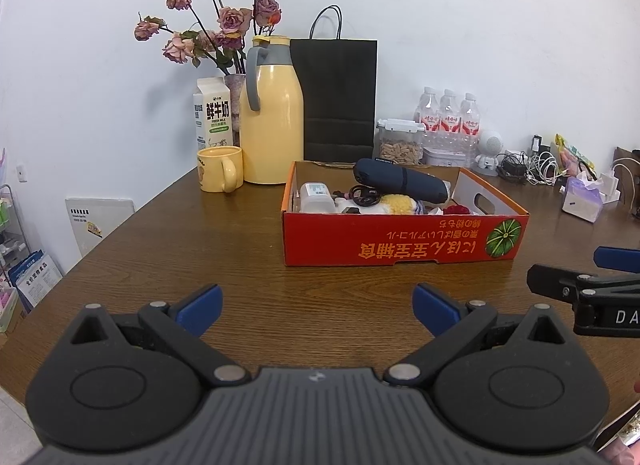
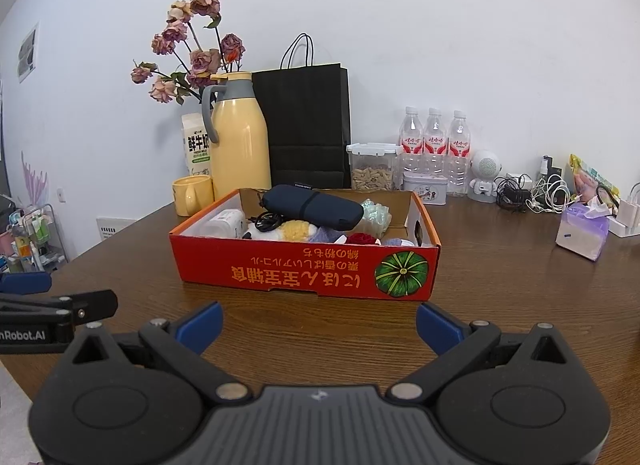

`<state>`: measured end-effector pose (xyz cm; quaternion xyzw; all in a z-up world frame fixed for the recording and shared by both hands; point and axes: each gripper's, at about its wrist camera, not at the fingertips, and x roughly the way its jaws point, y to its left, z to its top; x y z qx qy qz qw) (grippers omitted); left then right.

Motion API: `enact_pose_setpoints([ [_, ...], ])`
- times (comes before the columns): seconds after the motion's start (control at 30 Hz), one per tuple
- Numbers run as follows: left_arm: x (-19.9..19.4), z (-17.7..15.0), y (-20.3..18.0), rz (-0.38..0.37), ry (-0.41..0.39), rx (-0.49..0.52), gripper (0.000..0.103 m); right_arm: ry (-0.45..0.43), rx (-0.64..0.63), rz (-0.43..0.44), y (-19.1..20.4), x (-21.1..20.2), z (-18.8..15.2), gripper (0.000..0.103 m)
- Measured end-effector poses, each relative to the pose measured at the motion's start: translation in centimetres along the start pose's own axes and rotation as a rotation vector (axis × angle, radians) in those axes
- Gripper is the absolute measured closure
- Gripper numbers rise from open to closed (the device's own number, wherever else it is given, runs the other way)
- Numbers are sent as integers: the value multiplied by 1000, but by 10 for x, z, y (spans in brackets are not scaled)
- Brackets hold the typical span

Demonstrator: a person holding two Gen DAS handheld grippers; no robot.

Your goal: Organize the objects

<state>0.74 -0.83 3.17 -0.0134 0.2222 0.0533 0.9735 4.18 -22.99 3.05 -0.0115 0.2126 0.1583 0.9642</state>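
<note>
We hold both tools low over the near edge of the brown table [image 1: 160, 233], the left gripper [image 1: 318, 307] and the right gripper [image 2: 319, 325] each spread wide and holding nothing, side by side and well short of the red cardboard box [image 2: 280, 269]. That box sits mid-table with a navy pouch [image 2: 316, 207] lying across the top of its load, a black coiled cable [image 2: 267, 221] beside a white container [image 2: 224, 223], a yellow-and-white knitted piece [image 2: 294, 231], and a small dark red item [image 2: 362, 239] near the right front corner. With the small things gathered in the box and bare wood in front of it, the scene fits either a sort that has these things packed away or one where they are waiting to be lifted out and arranged; we cannot tell which. Whichever it is, any reach into the box should come over the front wall from above, fingers wide, settling on one item only; the pouch on top is the easiest hold, gripped across its narrow width. The cable looks likely to snag on its neighbours, and the light box may slide if we nudge its wall.
</note>
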Motion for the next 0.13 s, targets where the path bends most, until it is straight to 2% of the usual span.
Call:
enact_pose_setpoints([
  [0.13, 1, 0, 0, 5, 6, -1, 0, 0, 0, 0, 0, 0, -1, 0],
])
